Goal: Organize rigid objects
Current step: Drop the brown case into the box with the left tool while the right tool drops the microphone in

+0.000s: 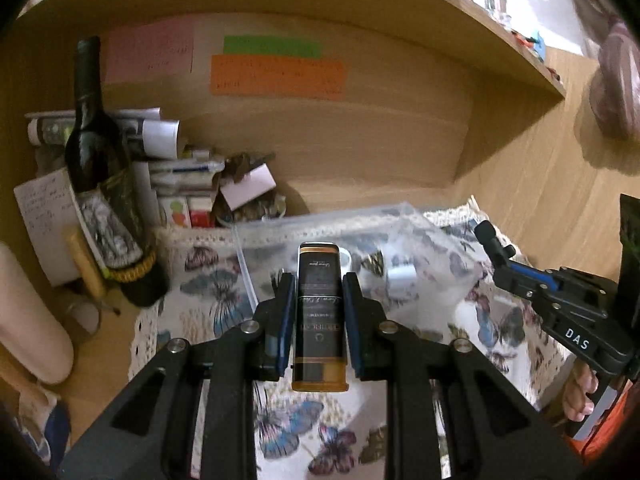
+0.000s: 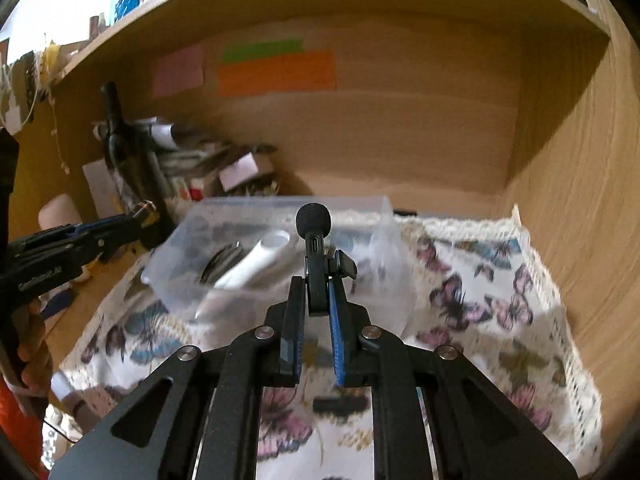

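My left gripper (image 1: pixel 319 285) is shut on a black and gold bottle (image 1: pixel 319 320), held above the butterfly cloth just before a clear plastic box (image 1: pixel 320 228). My right gripper (image 2: pixel 317 286) is shut on a small black clip-on microphone (image 2: pixel 314 240) with a foam head, held over the same clear box (image 2: pixel 224 216). The box holds a white tube (image 2: pixel 260 260) and a dark round object (image 2: pixel 222 264). The right gripper shows in the left wrist view (image 1: pixel 504 260), the left one in the right wrist view (image 2: pixel 136 216).
A dark wine bottle (image 1: pixel 100 168) stands at the left with stacked papers and small boxes (image 1: pixel 188 184) behind it. The butterfly cloth (image 2: pixel 480 288) covers the shelf floor. Wooden walls (image 2: pixel 580 200) close the back and right. Coloured notes (image 1: pixel 276 76) stick on the back wall.
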The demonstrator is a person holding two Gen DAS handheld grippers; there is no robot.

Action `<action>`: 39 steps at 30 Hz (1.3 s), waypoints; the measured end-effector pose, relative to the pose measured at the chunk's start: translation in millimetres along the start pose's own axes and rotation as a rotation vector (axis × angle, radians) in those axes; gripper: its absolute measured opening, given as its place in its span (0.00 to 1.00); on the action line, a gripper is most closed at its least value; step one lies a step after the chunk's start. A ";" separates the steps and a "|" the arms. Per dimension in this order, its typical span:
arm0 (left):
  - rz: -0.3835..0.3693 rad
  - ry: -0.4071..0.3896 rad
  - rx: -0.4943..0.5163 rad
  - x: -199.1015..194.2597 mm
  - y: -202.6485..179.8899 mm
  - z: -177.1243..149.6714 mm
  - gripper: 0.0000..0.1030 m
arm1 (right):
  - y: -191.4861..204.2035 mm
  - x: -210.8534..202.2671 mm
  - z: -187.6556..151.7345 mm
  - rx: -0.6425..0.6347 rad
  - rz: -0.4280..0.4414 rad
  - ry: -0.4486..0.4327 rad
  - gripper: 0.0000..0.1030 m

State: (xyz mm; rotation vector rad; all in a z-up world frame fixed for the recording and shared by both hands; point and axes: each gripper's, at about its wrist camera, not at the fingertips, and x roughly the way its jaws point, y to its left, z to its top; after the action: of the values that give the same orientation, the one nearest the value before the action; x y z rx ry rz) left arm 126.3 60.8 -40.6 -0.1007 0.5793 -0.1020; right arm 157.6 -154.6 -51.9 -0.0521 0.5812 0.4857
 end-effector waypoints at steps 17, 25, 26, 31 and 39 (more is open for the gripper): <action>-0.002 0.131 0.013 84.8 2.4 17.3 0.22 | 15.3 83.7 28.1 -0.021 0.075 0.086 0.10; -0.004 0.167 0.032 103.7 1.2 8.4 0.22 | 24.0 121.0 12.0 -0.031 0.082 0.192 0.10; -0.007 0.171 0.031 105.0 1.2 7.8 0.22 | 24.5 121.9 11.4 -0.032 0.083 0.196 0.10; -0.009 0.188 0.019 107.7 2.7 5.9 0.22 | 25.6 122.7 11.4 -0.036 0.077 0.203 0.10; 0.000 0.144 0.033 81.3 -1.4 9.1 0.38 | 25.6 103.0 18.4 -0.039 0.068 0.169 0.23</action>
State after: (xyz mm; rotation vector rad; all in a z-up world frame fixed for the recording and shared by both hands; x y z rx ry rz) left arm 198.8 49.9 -76.8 -0.0612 0.7212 -0.1191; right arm 230.3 -84.7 -89.8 -0.1111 0.7411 0.5624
